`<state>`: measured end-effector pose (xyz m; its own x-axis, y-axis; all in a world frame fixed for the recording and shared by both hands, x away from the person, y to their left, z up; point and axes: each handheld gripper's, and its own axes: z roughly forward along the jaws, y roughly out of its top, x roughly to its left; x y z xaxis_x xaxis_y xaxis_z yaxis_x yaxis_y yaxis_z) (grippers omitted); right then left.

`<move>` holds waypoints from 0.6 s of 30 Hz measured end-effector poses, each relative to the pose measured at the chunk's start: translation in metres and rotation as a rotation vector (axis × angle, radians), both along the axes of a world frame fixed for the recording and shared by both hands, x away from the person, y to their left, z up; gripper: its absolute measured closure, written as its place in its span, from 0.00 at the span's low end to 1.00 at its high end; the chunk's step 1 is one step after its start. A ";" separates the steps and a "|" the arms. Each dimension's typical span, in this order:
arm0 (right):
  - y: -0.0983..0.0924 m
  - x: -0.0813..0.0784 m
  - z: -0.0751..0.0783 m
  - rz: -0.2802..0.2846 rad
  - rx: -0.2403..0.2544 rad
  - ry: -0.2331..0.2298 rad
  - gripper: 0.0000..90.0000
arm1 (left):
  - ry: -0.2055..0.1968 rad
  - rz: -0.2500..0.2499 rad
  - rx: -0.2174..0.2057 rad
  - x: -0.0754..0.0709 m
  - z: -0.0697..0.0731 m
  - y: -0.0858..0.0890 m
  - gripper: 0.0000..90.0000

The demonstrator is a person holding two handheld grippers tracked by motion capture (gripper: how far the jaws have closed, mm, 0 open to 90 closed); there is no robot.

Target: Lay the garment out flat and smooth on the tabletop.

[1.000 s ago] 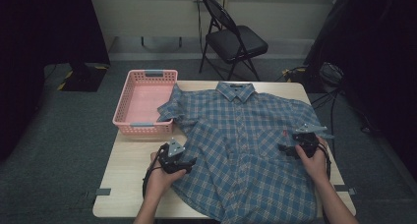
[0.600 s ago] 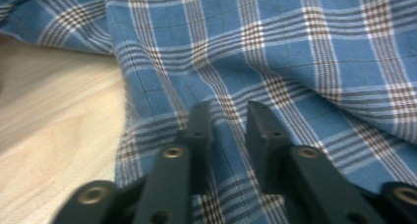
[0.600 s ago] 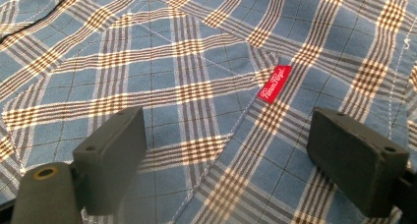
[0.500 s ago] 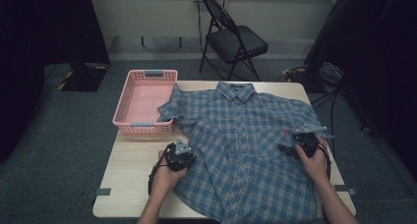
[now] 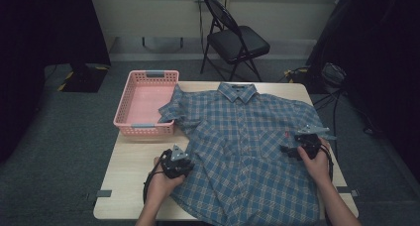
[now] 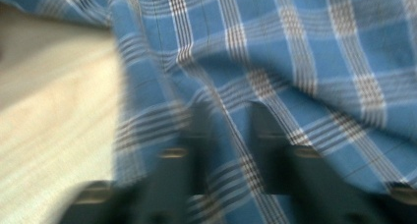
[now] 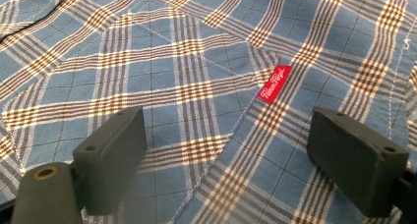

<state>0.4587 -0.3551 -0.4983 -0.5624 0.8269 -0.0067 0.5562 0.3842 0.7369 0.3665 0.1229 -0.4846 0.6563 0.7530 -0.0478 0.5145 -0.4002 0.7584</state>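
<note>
Both forearms reach in from the near edge. The left hand [image 5: 159,184] holds the left tongs [image 6: 223,123] low, jaws drawn close with a narrow gap between them. The right hand [image 5: 315,162] holds the right tongs [image 7: 226,135], jaws spread wide apart.

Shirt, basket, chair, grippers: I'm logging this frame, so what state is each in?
Shirt: spread flat on the table, buttoned, one sleeve over the basket's corner.
Pink basket: upright, empty.
Folding chair: unfolded, unoccupied.
Left gripper: narrowed on a shirt fold.
Right gripper: open over the shirt.
</note>
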 end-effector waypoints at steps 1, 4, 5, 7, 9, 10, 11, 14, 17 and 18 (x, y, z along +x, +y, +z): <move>0.000 0.000 0.000 0.000 0.000 0.000 0.15 | -0.020 0.016 -0.012 0.002 0.003 -0.001 0.56; 0.000 0.000 0.000 0.000 0.000 0.000 0.16 | -0.073 0.041 -0.015 0.012 0.009 -0.004 0.45; 0.000 0.000 0.000 0.000 0.000 0.000 0.16 | -0.073 0.044 0.000 0.016 0.010 -0.006 0.45; 0.000 0.000 0.000 0.000 0.000 0.000 0.16 | -0.074 0.051 0.025 0.024 0.008 -0.012 0.45; 0.000 0.000 0.000 0.000 0.000 0.000 0.16 | -0.061 0.059 0.036 0.031 0.003 -0.016 0.45; 0.000 0.000 0.000 0.000 -0.001 0.000 0.16 | -0.053 0.066 0.039 0.033 0.001 -0.018 0.45; 0.000 0.000 0.000 0.000 0.000 0.000 0.16 | -0.041 0.054 0.047 0.035 -0.002 -0.019 0.48; 0.000 0.000 0.000 0.000 -0.001 0.000 0.16 | -0.010 0.042 0.059 0.036 -0.008 -0.022 0.59; 0.000 0.000 0.000 0.000 -0.001 0.000 0.16 | -0.001 0.050 0.043 0.034 -0.008 -0.022 0.70; 0.000 0.000 0.000 0.000 0.000 0.000 0.16 | -0.001 0.047 0.047 0.034 -0.008 -0.022 0.75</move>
